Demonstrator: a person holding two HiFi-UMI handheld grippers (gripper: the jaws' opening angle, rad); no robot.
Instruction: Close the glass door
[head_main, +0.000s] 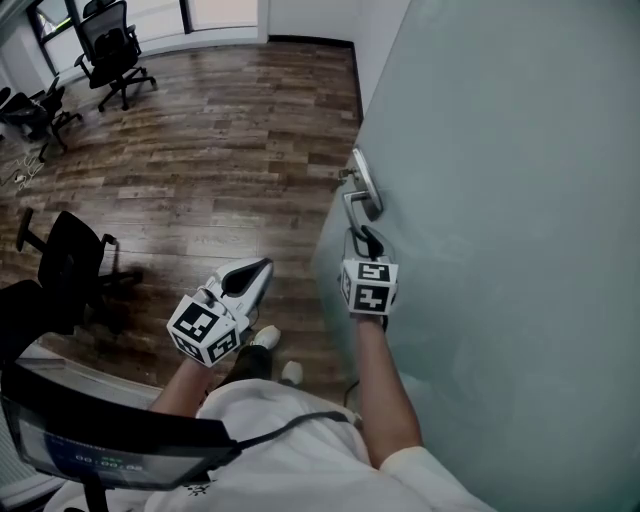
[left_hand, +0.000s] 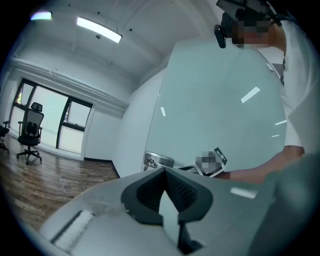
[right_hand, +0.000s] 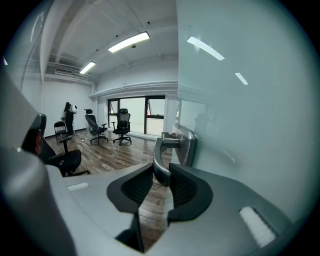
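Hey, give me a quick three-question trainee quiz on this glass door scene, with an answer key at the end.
1. True or false: the right gripper is closed on the door handle of the glass door.
2. Multiple choice: what is between the jaws of the left gripper? A) a key B) nothing C) the door's edge
3. Fill in the blank: the office chairs stand on a ____ floor.

Key: 1 true. 2 B. 3 wooden.
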